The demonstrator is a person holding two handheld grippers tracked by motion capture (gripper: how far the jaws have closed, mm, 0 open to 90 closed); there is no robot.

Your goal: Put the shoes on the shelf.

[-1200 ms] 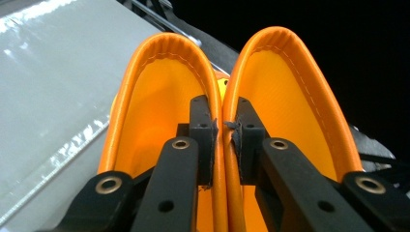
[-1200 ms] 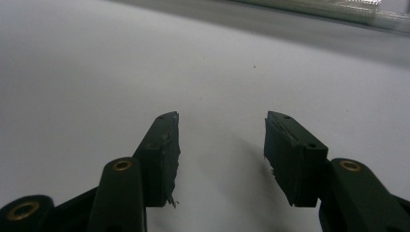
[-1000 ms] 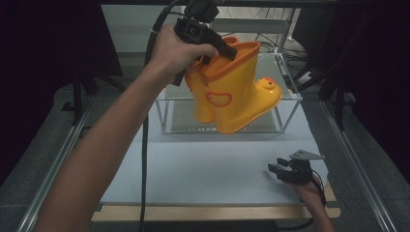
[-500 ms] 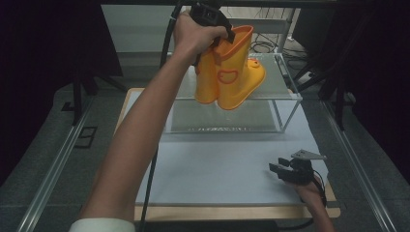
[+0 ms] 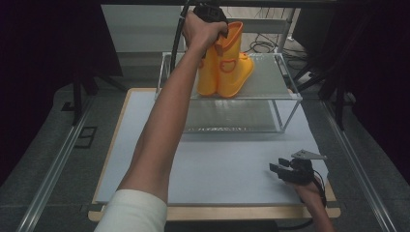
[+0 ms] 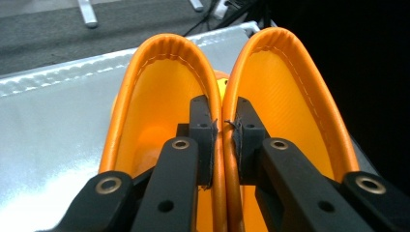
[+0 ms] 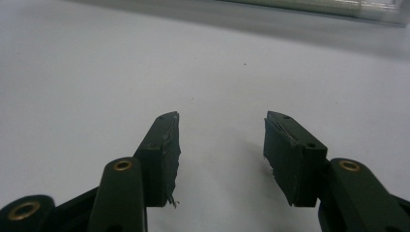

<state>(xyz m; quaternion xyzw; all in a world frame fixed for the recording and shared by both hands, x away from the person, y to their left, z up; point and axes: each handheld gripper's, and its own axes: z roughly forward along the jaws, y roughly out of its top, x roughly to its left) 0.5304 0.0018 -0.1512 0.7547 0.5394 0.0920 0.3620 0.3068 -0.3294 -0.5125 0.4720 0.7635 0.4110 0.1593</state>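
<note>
Between the left gripper (image 6: 223,140) fingers, both yellow boots' (image 6: 270,77) adjoining cuffs, pinched; right gripper (image 7: 220,145) fingers wide, empty.

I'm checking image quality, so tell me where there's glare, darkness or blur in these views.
High view: dark surroundings, evenly lit pale tabletop. Left gripper view: bright glare on the shiny metal shelf, the orange rubber boots sharp. Right gripper view: the far edge is soft, with faint shadows under the right gripper.

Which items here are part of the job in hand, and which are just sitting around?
In the job:
- pair of orange boots, cuffs pinched together
- left hand-held gripper, shut on them
- clear two-tier rack under the boots

Sitting around:
- right hand-held gripper, open on the white mat
- cables behind the rack
</note>
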